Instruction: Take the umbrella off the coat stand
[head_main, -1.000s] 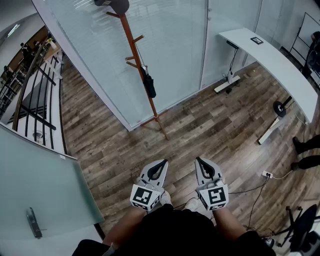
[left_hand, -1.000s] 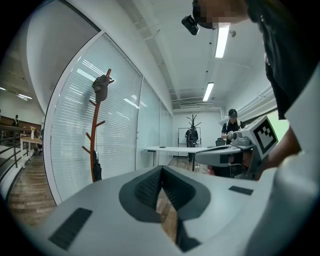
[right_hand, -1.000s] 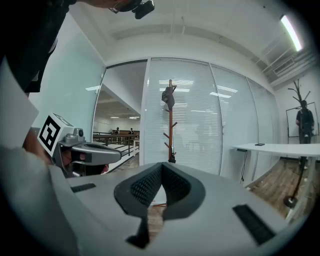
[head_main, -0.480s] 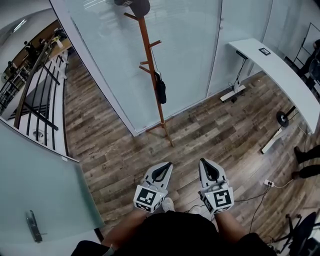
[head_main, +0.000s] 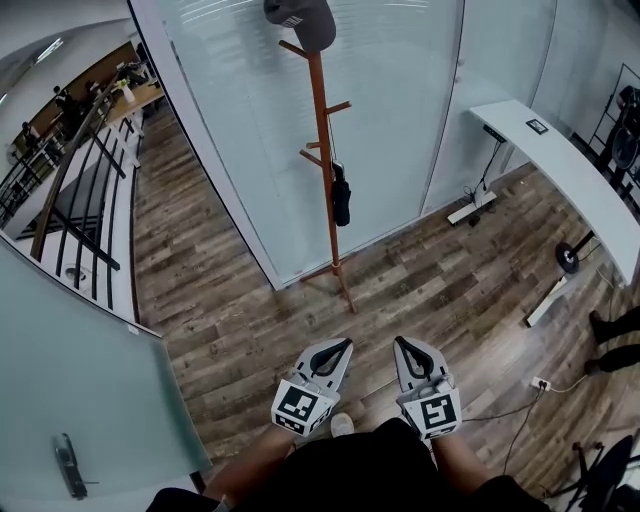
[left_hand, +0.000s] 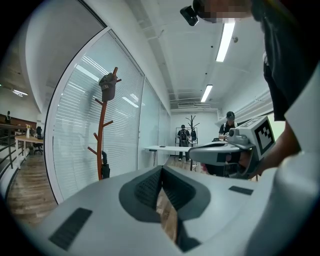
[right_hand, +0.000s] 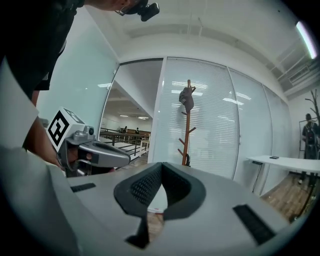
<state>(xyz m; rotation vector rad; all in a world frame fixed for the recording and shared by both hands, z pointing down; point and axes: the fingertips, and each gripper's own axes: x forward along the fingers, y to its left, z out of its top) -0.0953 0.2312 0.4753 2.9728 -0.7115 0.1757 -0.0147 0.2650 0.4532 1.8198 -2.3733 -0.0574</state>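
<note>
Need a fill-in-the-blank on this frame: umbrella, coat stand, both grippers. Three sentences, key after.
1. The black folded umbrella hangs on the brown wooden coat stand, ___ the dark grey cap on its top.
2. The left gripper and the right gripper both have their jaws ___.
3. The umbrella is held by ___ gripper.

Missing words: below; shut; neither
</note>
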